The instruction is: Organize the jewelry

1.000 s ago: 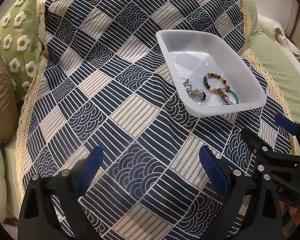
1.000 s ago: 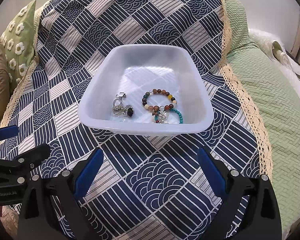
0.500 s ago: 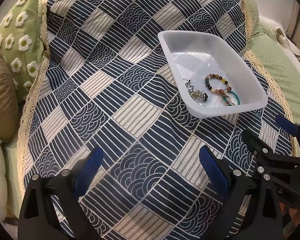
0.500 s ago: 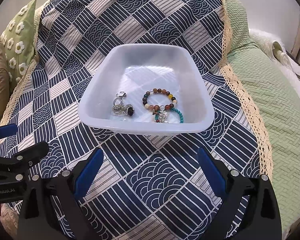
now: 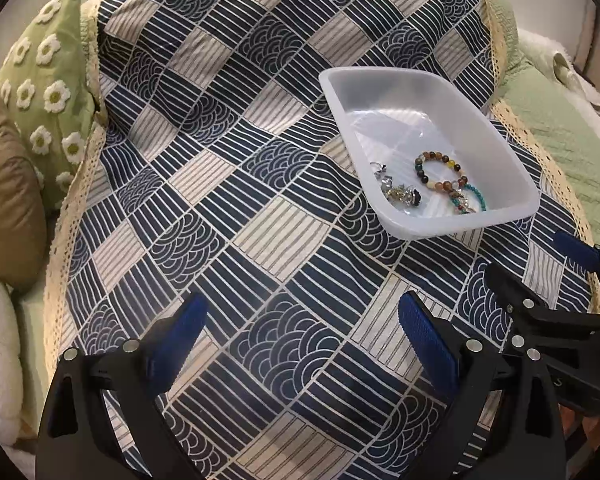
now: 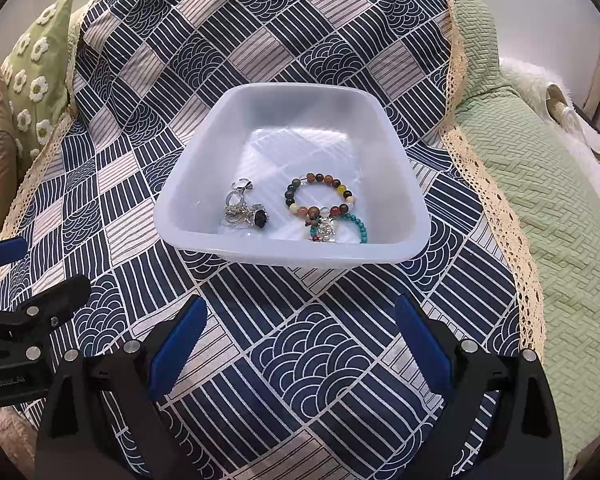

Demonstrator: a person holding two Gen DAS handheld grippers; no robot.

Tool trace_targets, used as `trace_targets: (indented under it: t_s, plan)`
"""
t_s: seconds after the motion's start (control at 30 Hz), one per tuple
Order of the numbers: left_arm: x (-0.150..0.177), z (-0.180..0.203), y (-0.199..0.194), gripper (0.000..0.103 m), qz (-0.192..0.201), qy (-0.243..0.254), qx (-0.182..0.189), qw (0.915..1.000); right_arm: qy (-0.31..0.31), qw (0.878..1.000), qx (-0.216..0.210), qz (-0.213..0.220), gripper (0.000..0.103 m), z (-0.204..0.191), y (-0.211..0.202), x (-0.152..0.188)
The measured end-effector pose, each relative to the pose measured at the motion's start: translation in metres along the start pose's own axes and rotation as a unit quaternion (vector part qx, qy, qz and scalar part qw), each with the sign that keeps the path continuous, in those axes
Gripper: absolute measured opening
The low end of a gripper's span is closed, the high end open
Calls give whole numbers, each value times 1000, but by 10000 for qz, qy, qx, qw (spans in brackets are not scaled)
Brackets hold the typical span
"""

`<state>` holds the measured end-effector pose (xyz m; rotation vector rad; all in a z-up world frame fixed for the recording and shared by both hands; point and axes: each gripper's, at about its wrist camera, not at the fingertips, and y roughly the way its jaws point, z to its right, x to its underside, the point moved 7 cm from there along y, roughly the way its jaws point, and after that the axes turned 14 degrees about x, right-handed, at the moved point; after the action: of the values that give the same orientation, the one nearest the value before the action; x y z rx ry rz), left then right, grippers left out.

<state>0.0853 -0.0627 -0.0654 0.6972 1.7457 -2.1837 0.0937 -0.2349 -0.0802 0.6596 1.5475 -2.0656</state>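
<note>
Both grippers hover over the patterned blue-and-cream cloth (image 6: 300, 344), fingers spread wide and holding nothing. The left gripper (image 5: 300, 328) sits left of the white plastic tray (image 5: 512, 152); its blue-padded fingers (image 5: 424, 332) touch nothing. The right gripper (image 6: 298, 330) faces the tray (image 6: 188, 184) squarely, just short of its near rim. Inside the tray lie a multicoloured bead bracelet (image 6: 320, 196), a turquoise bead bracelet (image 6: 358, 226) with a silver charm, and a small silver cluster (image 6: 244, 212), possibly rings. A green daisy cushion (image 5: 48, 92) lies at left.
</note>
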Motion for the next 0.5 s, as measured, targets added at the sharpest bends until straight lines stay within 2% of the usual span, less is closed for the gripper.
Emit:
trace_targets:
  t_s: [0.1, 0.3, 0.5]
  plan:
    - [-2, 0, -3, 92, 85, 41, -60, 9999, 2, 10000, 0, -10, 93, 0, 1, 0]
    - [-4, 3, -6, 92, 206, 66, 114, 9997, -7, 10000, 2, -31, 93, 1, 2, 0]
    - [-2, 4, -2, 92, 68, 49, 124, 9999, -2, 10000, 4, -36, 93, 1, 2, 0]
